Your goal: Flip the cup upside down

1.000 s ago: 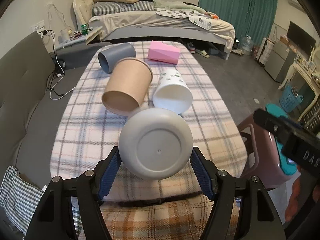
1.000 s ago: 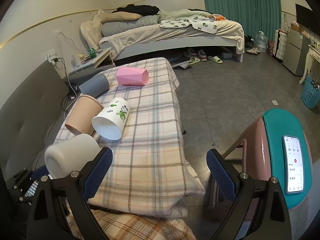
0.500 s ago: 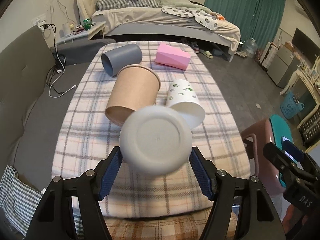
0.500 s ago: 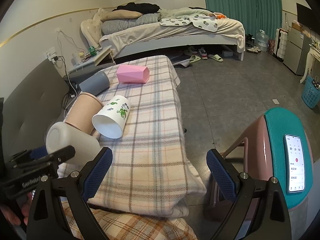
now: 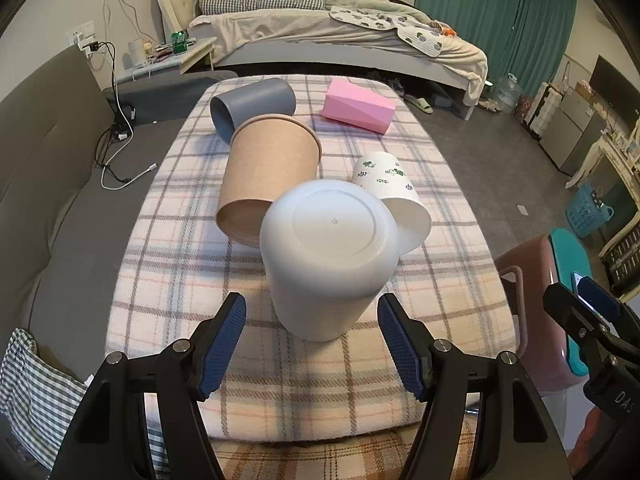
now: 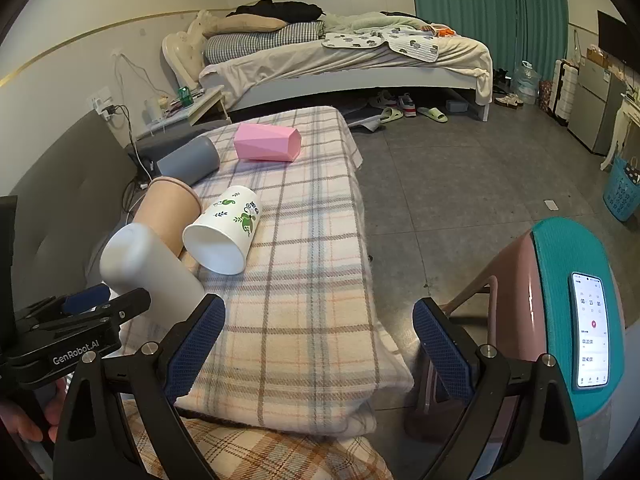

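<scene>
Your tabletop (image 5: 172,280) was covered by a plaid blanket, and five cups sat on it. The white cup (image 5: 328,264) stood base up near the front edge. Behind it the brown paper cup (image 5: 268,176), printed white cup (image 5: 394,196), grey cup (image 5: 252,106) and pink cup (image 5: 358,106) lay on their sides.

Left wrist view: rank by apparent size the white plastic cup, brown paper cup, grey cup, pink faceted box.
1. White plastic cup, upside down on the blanket, though it is nearest the lens, which inflates it.
2. Brown paper cup, lying on its side.
3-4. Grey cup and pink faceted box look alike; both are farthest, so no ranking.
</scene>
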A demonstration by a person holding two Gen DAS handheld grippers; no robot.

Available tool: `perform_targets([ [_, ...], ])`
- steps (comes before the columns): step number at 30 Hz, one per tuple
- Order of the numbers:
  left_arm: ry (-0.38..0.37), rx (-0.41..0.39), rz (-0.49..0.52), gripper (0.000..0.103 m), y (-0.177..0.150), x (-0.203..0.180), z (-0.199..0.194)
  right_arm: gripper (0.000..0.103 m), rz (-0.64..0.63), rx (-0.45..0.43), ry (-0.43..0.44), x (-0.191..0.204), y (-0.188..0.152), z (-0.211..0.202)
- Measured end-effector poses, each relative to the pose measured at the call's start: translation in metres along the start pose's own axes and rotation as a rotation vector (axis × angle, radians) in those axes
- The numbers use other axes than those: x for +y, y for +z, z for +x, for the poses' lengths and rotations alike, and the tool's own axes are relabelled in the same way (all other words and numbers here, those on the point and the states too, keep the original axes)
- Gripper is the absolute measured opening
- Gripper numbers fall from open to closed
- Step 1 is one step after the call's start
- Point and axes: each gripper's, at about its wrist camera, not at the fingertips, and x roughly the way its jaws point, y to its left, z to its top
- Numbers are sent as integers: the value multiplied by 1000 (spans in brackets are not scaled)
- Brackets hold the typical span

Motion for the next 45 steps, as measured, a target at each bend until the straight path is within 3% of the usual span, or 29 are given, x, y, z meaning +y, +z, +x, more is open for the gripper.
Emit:
perform_targets([
  [7, -15, -24, -4, 70, 3, 3, -13, 95, -12, -30, -12, 6, 5, -16],
  [13, -39, -84, -1, 70, -2, 3, -46, 95, -29, -77, -19, 17, 7, -43],
  [24, -7, -335, -2, 72, -9, 20, -154, 95, -88, -218, -7, 51, 8, -120],
  [29, 38, -445, -33, 89, -27, 37, -189, 96, -135, -288, 19, 70, -1, -148],
  [30, 42, -481, -50, 90, -34, 42, -195, 102, -142, -299, 18, 72, -3, -150],
  [32, 51, -504, -61, 99, -43, 48, -198, 103, -152, -326, 2, 77, -11, -152],
  [36, 146, -522, -25, 99, -53, 51, -190, 103, -140, -289, 21, 81, -22, -137],
  [39, 174, -521, 5, 99, -61, 49, -181, 103, -143, -261, 17, 81, -28, -128],
  [45, 163, -475, 12, 99, -69, 46, -167, 103, -127, -229, 13, 79, -33, -117],
])
